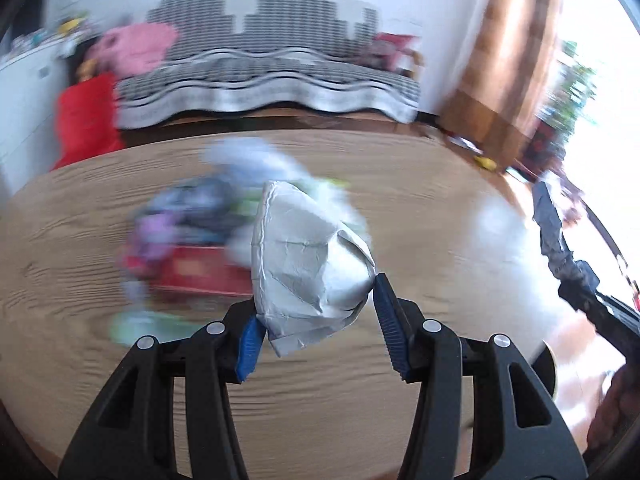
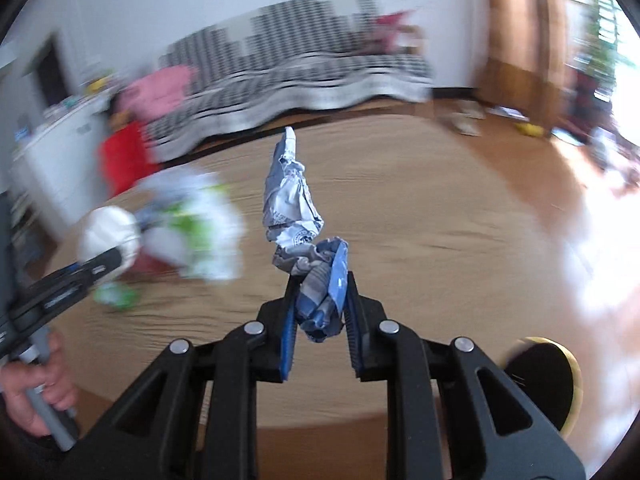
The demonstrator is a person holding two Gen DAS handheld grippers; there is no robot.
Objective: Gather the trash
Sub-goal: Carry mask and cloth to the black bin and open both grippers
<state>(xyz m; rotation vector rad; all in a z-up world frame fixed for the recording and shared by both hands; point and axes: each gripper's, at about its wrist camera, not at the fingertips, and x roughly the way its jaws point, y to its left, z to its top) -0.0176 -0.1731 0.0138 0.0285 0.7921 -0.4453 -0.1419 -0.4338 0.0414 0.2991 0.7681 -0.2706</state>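
Observation:
My left gripper (image 1: pixel 318 318) is shut on a crushed white paper cup (image 1: pixel 304 264) and holds it above the wooden table (image 1: pixel 80 240). It also shows at the left of the right wrist view, with the cup (image 2: pixel 108 232). My right gripper (image 2: pixel 320 306) is shut on a crumpled blue and white wrapper (image 2: pixel 296 208) that sticks up above the table (image 2: pixel 440 248). That wrapper shows at the right of the left wrist view (image 1: pixel 552 224). A blurred pile of trash (image 1: pixel 192 232) lies on the table beyond the cup, with a red box in it, and appears in the right view (image 2: pixel 192 228).
A round black and yellow object (image 2: pixel 540 384) sits at the table's near right edge. Behind the table are a black and white covered sofa (image 1: pixel 264 76), a red bag (image 1: pixel 84 120), a white cabinet (image 1: pixel 24 96) and a wooden door (image 1: pixel 508 60).

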